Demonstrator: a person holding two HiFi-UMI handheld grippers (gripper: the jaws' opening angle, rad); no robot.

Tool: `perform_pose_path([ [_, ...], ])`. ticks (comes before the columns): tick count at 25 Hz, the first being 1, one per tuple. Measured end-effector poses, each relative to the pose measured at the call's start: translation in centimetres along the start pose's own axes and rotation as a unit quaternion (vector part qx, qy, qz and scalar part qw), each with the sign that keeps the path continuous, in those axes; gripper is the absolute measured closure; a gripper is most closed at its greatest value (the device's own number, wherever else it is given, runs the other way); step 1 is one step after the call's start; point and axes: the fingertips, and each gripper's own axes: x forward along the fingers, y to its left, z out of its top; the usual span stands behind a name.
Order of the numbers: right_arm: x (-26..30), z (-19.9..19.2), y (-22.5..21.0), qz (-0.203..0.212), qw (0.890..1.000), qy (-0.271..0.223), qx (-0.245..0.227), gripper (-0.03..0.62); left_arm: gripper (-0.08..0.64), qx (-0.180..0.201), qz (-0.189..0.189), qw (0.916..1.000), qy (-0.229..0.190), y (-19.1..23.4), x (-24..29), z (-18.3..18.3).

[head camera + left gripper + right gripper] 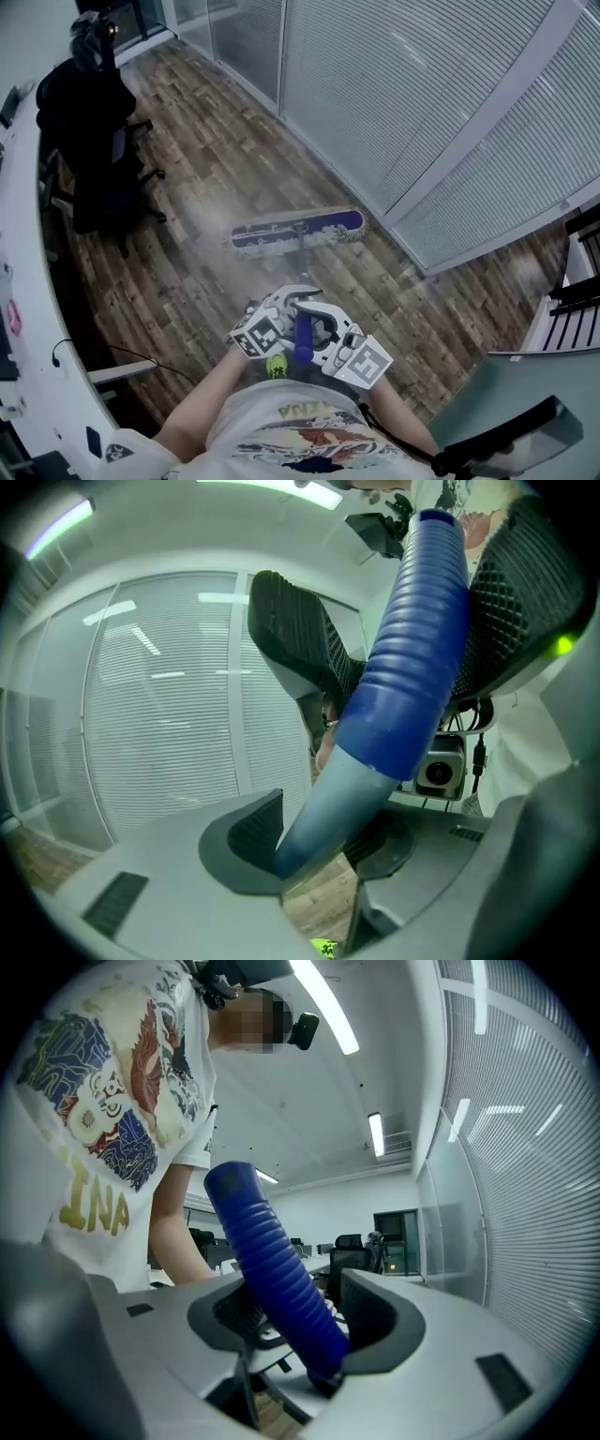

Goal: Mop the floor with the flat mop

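The flat mop's blue-and-white head (297, 229) lies flat on the wood floor (202, 169), close to the partition's base. Its pole (302, 255) runs back toward me and ends in a blue ribbed grip (305, 339). My left gripper (273, 324) is shut on the handle, where the grey pole (323, 813) meets the blue grip (412, 639). Just behind it, my right gripper (349, 352) is shut on the ribbed blue grip (277, 1265), which crosses between its dark pads (370, 1312). In their own views the left gripper (319, 841) and right gripper (300, 1321) both hold the handle slanting across the jaws.
A glass partition with white blinds (422, 103) runs along the right of the floor strip. A black office chair (98, 141) stands at the far left beside a curved white desk (28, 309). Another desk corner (525, 394) sits at my right.
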Motion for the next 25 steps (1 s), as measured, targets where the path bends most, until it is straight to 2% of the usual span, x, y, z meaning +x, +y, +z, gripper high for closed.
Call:
perform_pose_path([
  [5, 1.7, -0.5, -8.0, 0.004, 1.000, -0.008, 0.003, 0.356, 0.413, 0.003, 0.006, 1.0000, 0.006, 7.7, 3.1, -0.4],
  [11, 2.2, 0.1, -19.9, 0.007, 1.000, -0.013, 0.017, 0.354, 0.414, 0.015, 0.000, 0.9995, 0.028, 17.9, 8.8, 1.0],
  [16, 1.7, -1.5, -27.1, 0.023, 1.000, -0.004, 0.019, 0.353, 0.414, 0.022, 0.010, 0.9991, 0.036, 23.9, 13.3, 0.3],
  [19, 1.9, -2.2, -29.1, 0.024, 0.999, -0.007, 0.026, 0.344, 0.413, 0.021, 0.011, 0.9988, 0.042, 25.6, 14.4, -0.5],
  [25, 1.2, -1.8, -29.6, 0.015, 0.999, -0.001, 0.033, 0.342, 0.413, 0.011, 0.016, 0.9987, 0.046, 25.7, 14.9, 0.1],
])
